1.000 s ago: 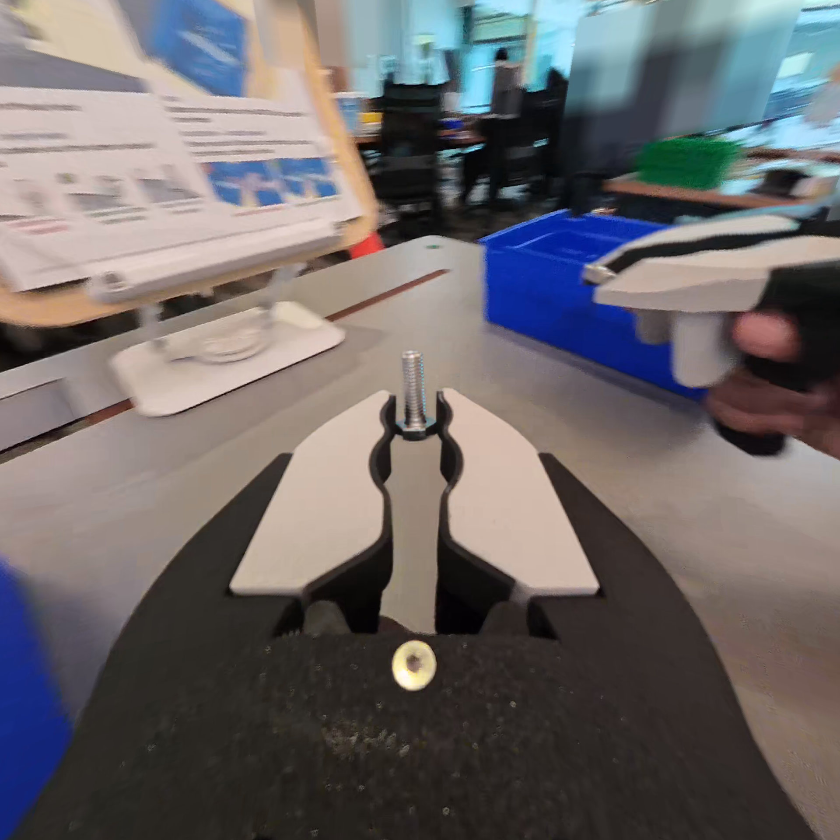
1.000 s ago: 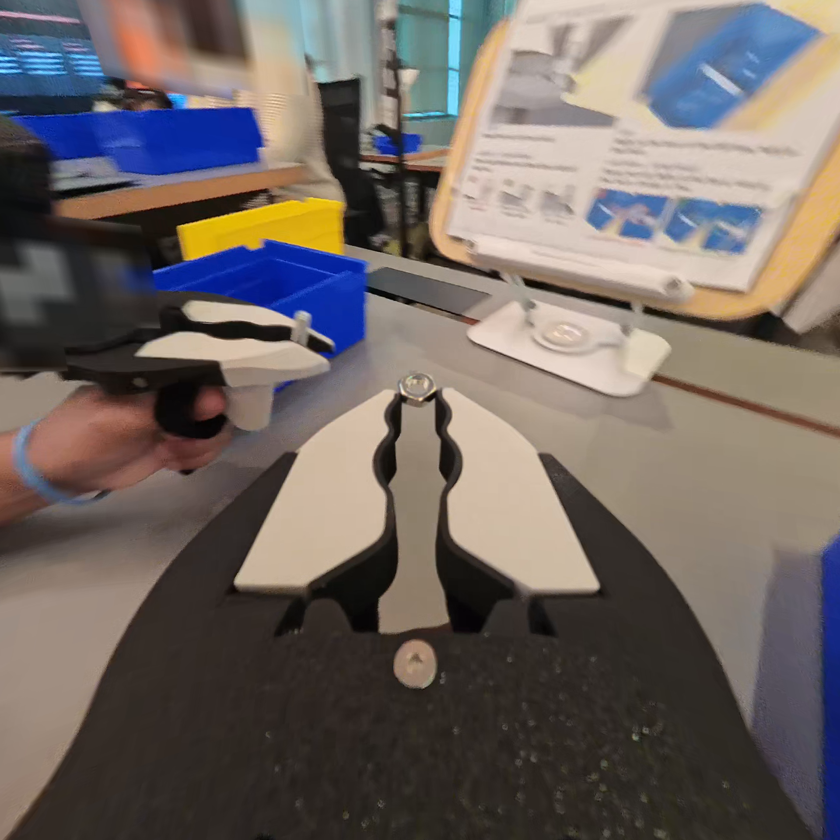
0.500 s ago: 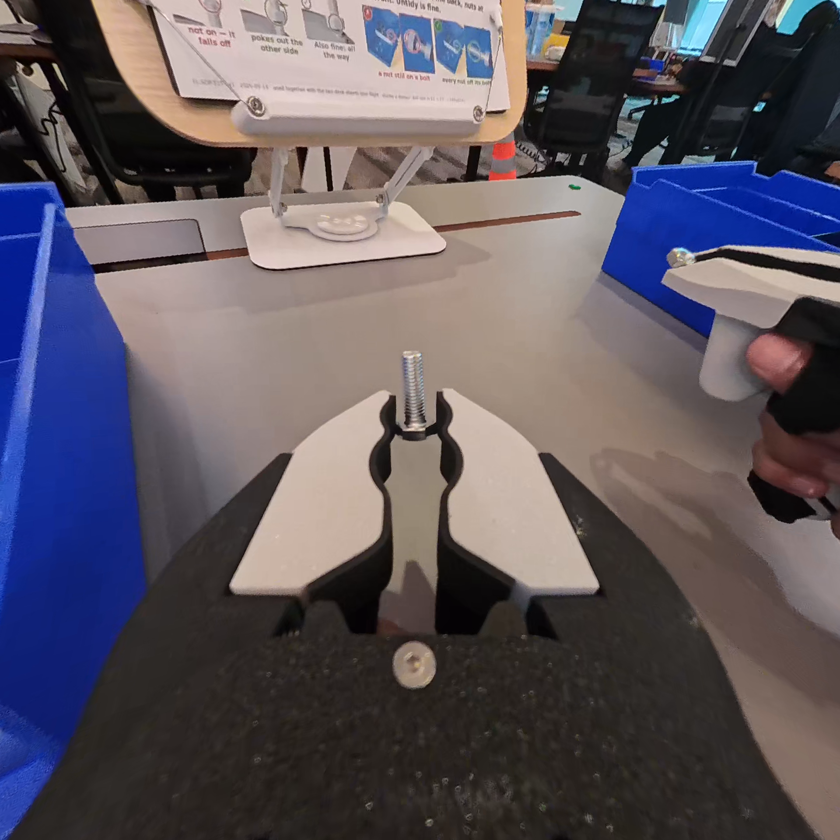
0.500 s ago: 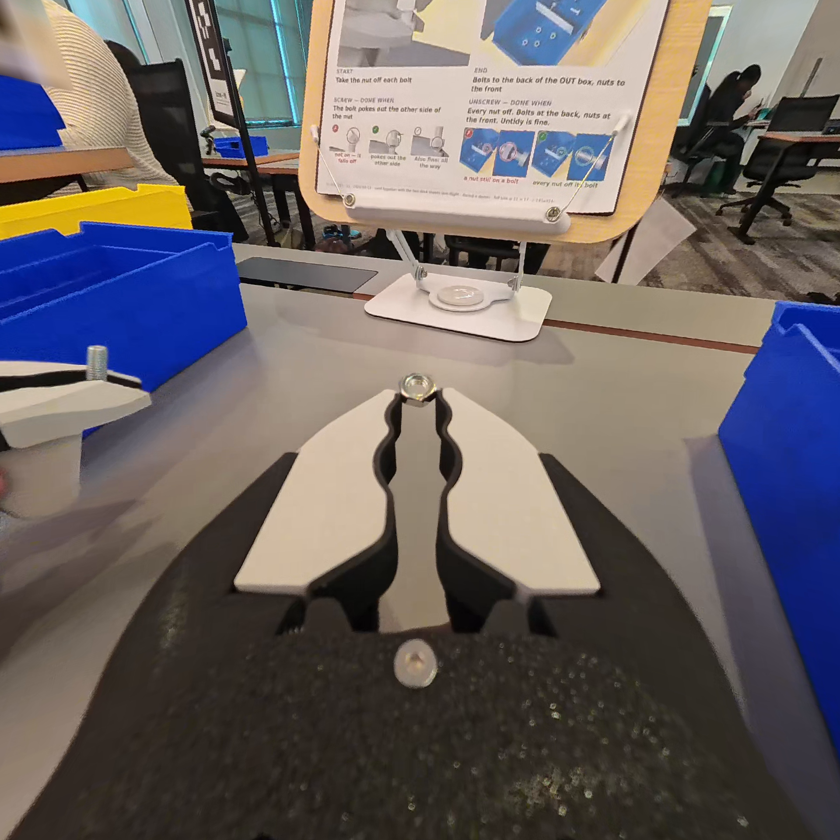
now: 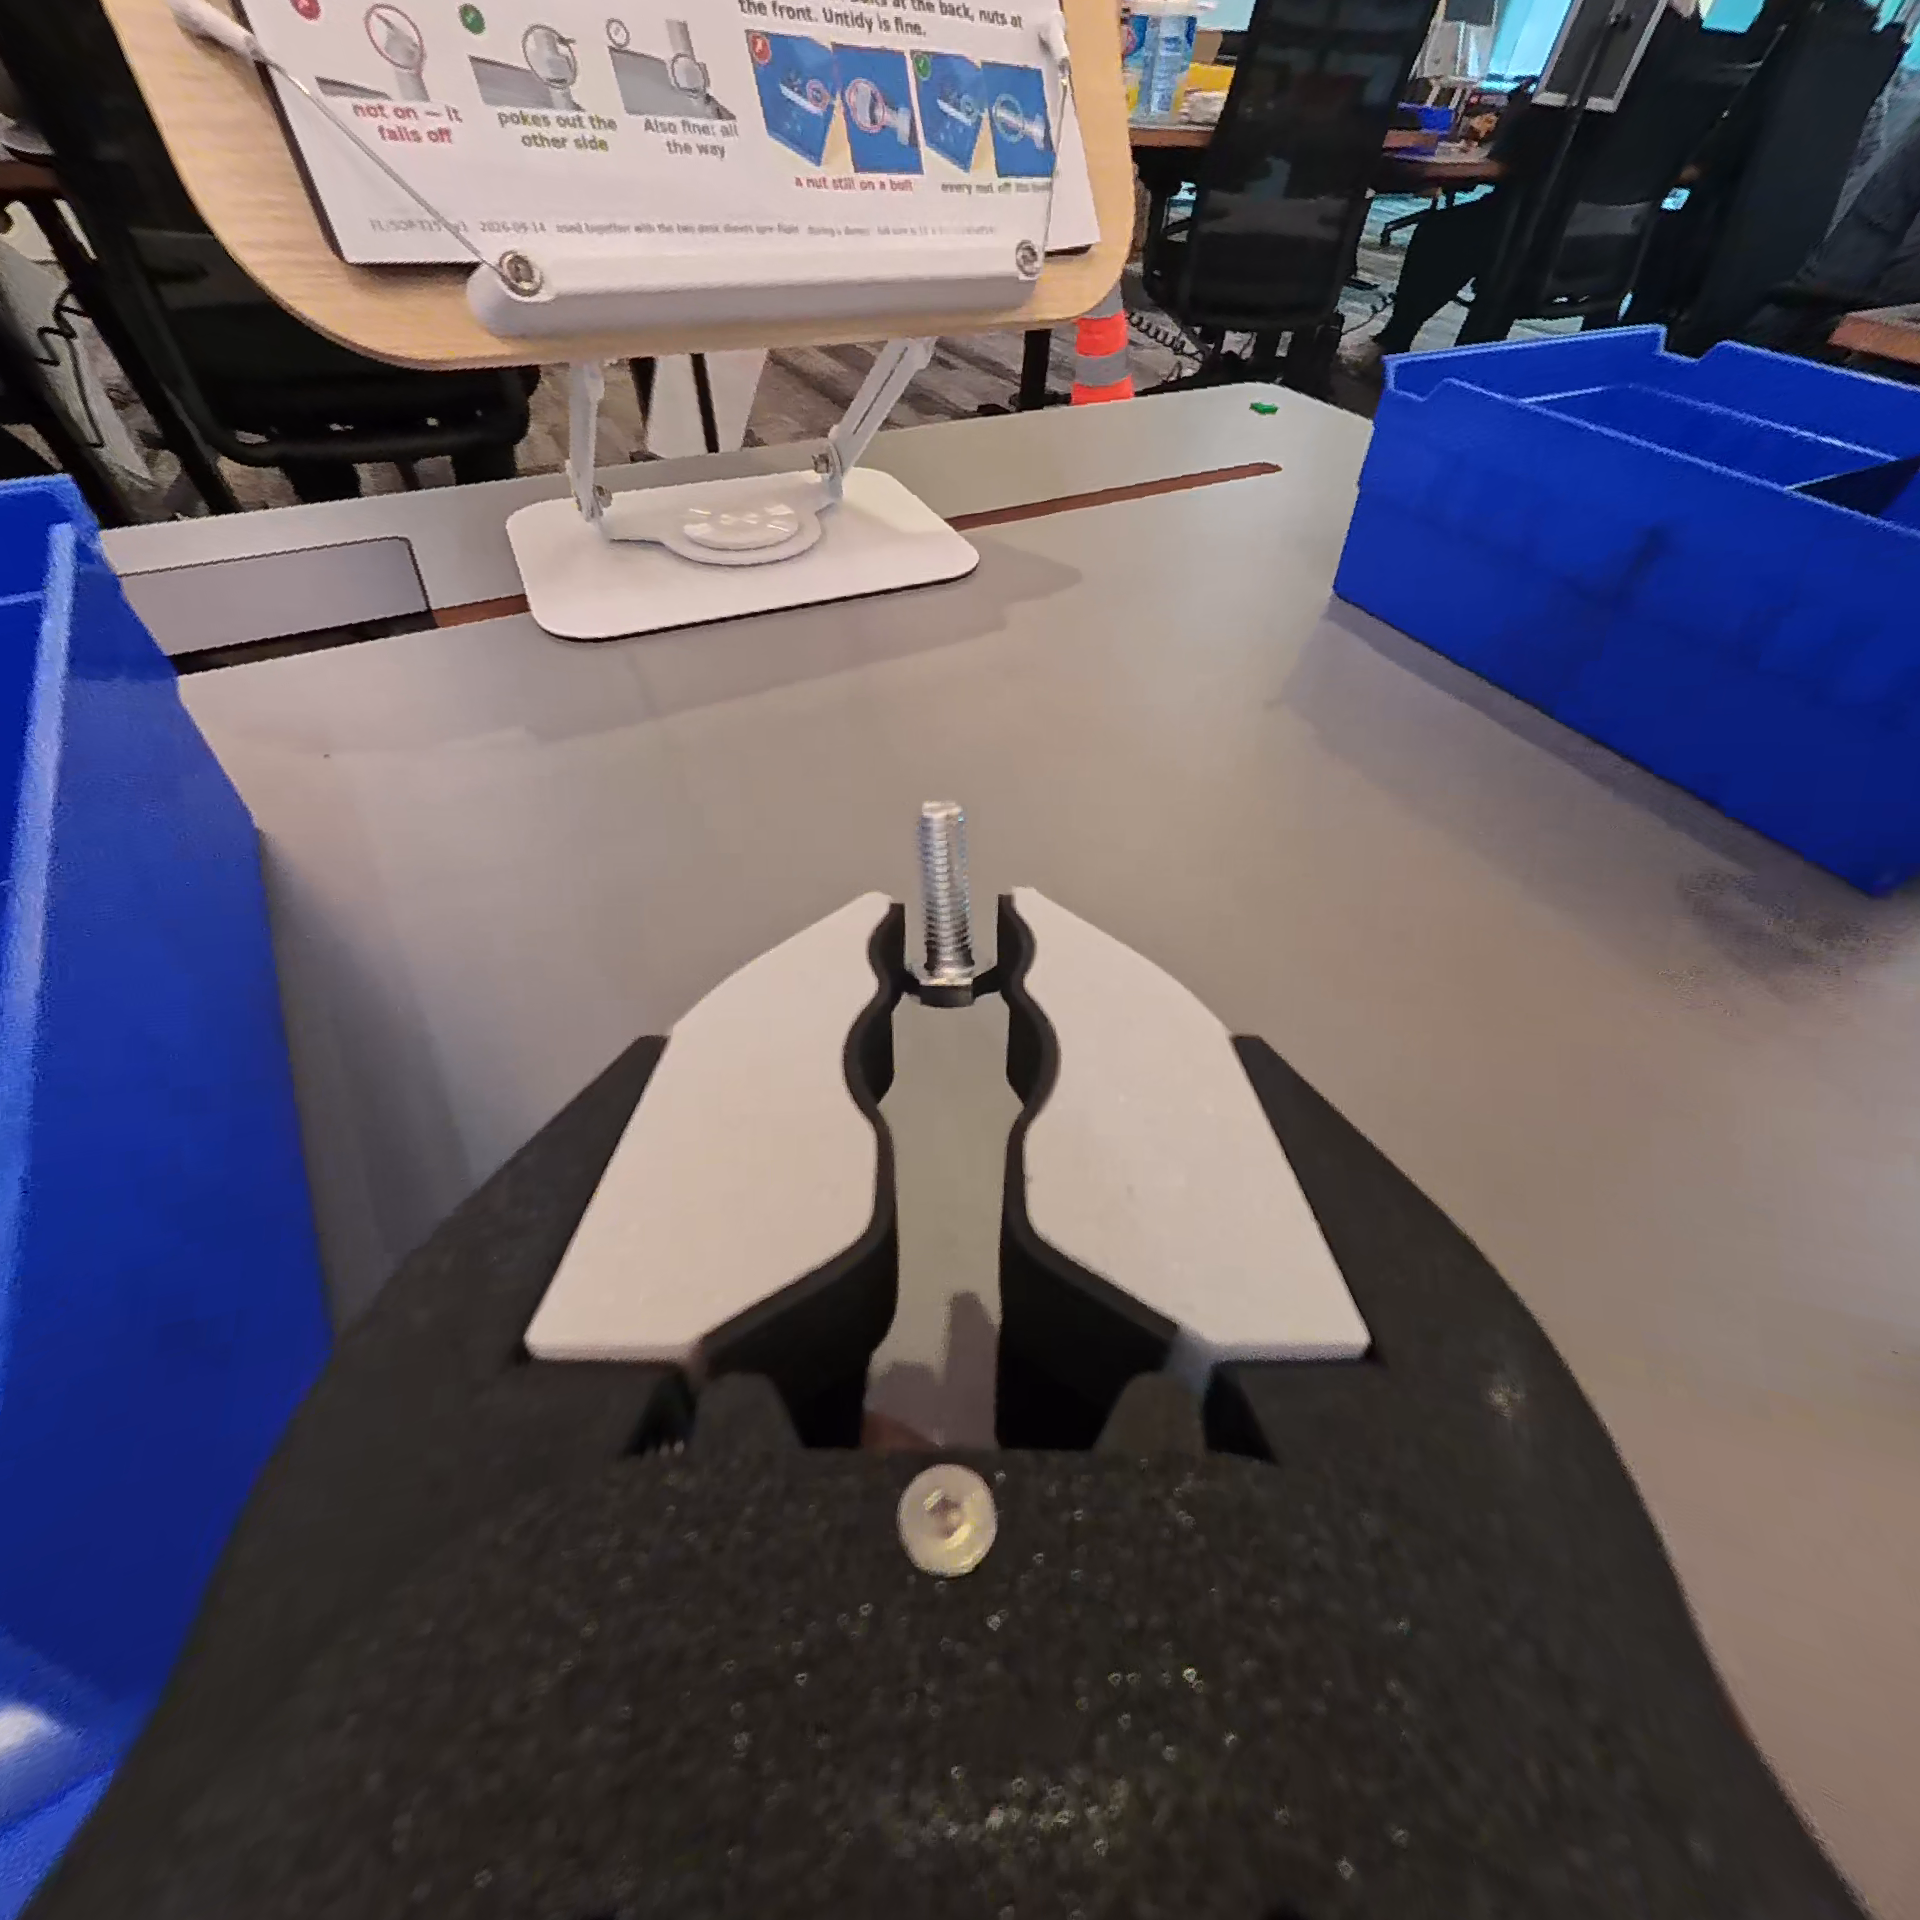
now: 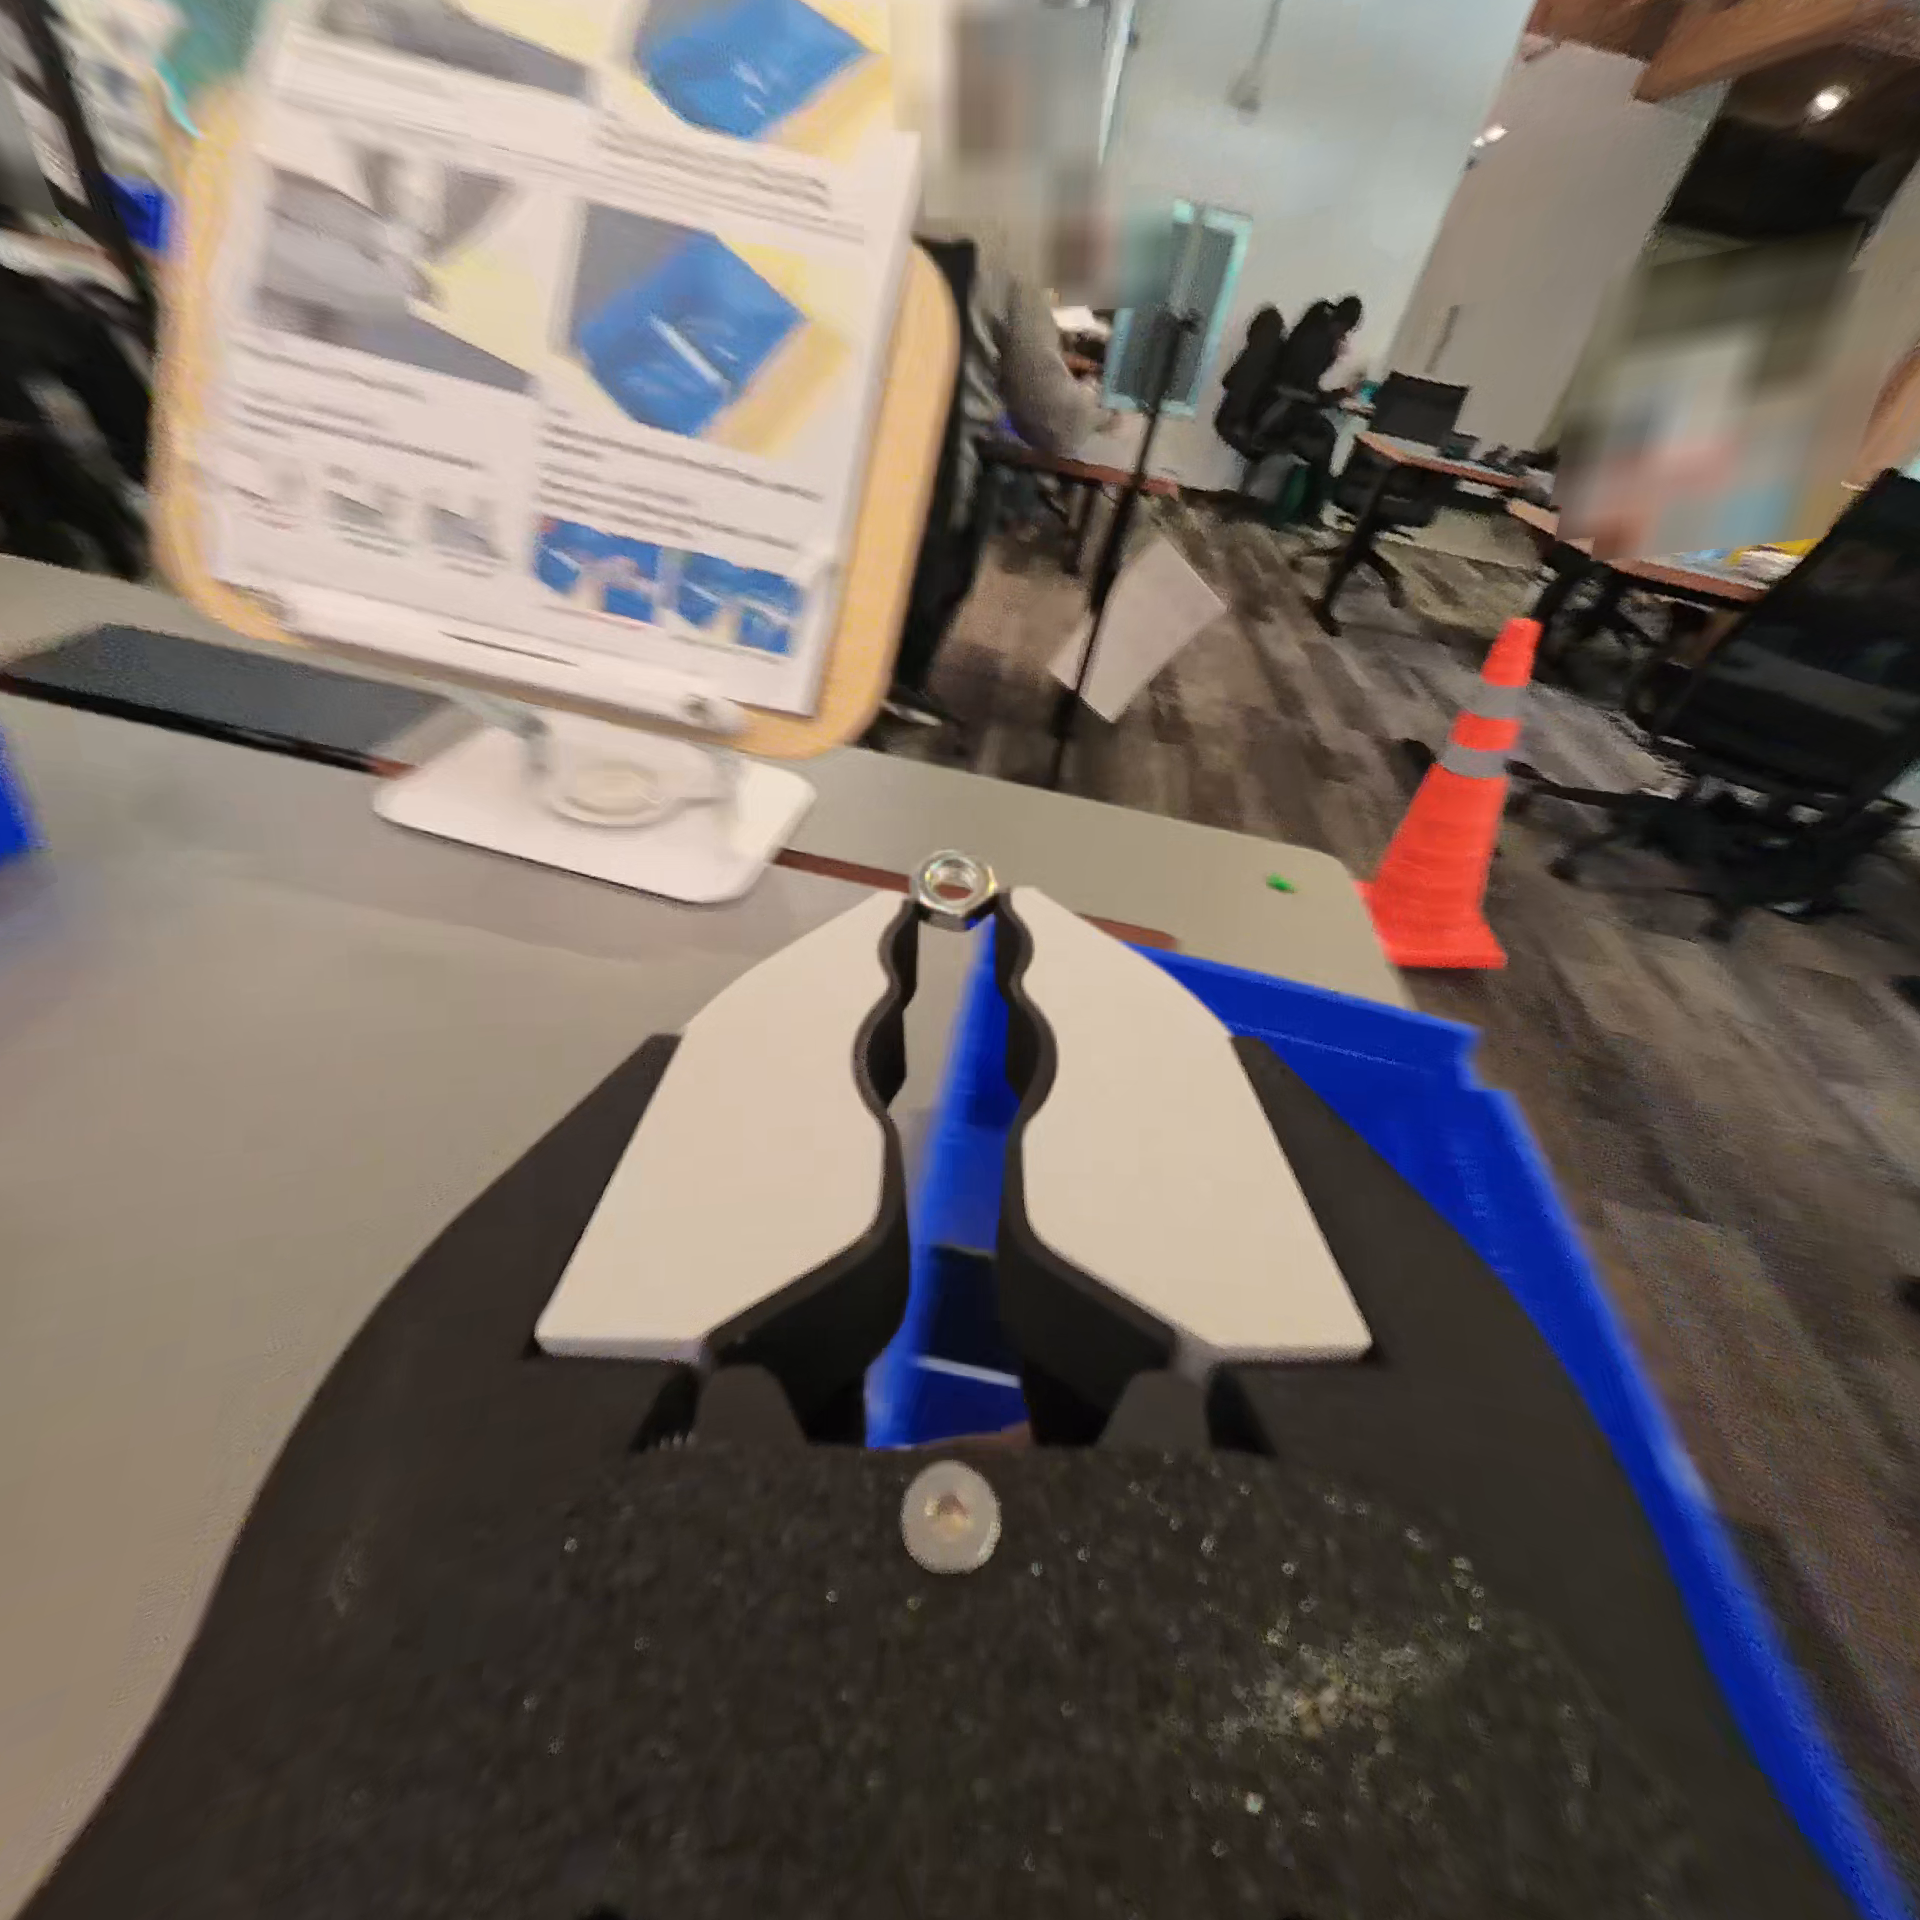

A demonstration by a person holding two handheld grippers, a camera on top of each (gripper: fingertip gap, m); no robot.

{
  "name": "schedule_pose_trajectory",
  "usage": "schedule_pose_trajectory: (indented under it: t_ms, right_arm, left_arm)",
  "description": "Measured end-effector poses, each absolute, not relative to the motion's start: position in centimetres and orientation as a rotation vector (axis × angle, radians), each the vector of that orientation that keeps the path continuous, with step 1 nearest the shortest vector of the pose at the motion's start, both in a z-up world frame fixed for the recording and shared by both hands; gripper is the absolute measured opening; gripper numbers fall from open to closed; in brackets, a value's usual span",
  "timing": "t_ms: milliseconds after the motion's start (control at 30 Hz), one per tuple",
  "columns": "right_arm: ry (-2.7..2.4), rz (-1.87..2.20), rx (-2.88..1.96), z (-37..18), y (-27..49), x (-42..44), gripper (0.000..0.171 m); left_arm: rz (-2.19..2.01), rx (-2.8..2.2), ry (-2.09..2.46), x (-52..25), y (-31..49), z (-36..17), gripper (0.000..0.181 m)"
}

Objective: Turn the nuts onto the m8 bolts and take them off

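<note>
My left gripper (image 5: 948,961) is shut on the head of a silver bolt (image 5: 943,896); its bare threaded shank stands upright above the fingertips, over the grey table (image 5: 644,873). My right gripper (image 6: 952,906) is shut on a silver hex nut (image 6: 952,885) pinched at the very fingertips, its hole facing up. It hangs over the left wall of a blue bin (image 6: 1382,1081). Neither view shows the other gripper.
A blue bin (image 5: 1642,582) stands at the right and another blue bin (image 5: 114,1039) at the left. An instruction board on a white stand (image 5: 738,540) is at the table's back. An orange cone (image 6: 1455,810) stands on the floor beyond the table's edge. The grippers' ends are close to 35 cm from one another.
My right gripper has swung right with the nut, from the table's middle to over the right blue bin, and left the left wrist view. My left gripper kept the bolt and barely moved.
</note>
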State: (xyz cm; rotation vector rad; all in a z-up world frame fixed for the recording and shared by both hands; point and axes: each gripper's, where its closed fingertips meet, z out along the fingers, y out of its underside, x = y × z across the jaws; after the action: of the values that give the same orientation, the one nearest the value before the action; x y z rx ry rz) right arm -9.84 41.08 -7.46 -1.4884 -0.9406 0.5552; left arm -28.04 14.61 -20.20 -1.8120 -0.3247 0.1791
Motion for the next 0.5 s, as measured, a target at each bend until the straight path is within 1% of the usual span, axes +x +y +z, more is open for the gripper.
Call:
schedule_pose_trajectory:
  t_ms: [67, 133, 267, 400, 500]
  right_arm:
    - [-1.035, 0.473, -1.608, -9.5, 45.8, -9.2, 0.014]
    - [-1.114, 0.487, -1.753, -12.0, 49.6, -9.1, 0.014]
    - [-1.333, 0.427, -2.027, -18.3, 54.7, -9.2, 0.014]
    - [-1.582, 0.265, -2.256, -23.7, 55.8, -8.4, 0.015]
    - [-1.706, 0.172, -2.341, -25.9, 55.5, -8.1, 0.015]
  left_arm:
    - [0.173, -1.811, -0.321, -27.8, 14.6, -20.2, 0.017]
    - [0.175, -1.817, -0.311, -27.7, 14.7, -20.2, 0.017]
    - [0.171, -1.824, -0.314, -27.8, 14.5, -20.4, 0.017]
    - [0.181, -1.840, -0.303, -27.7, 14.4, -20.6, 0.017]
    - [0.205, -1.846, -0.289, -27.9, 14.8, -20.8, 0.017]
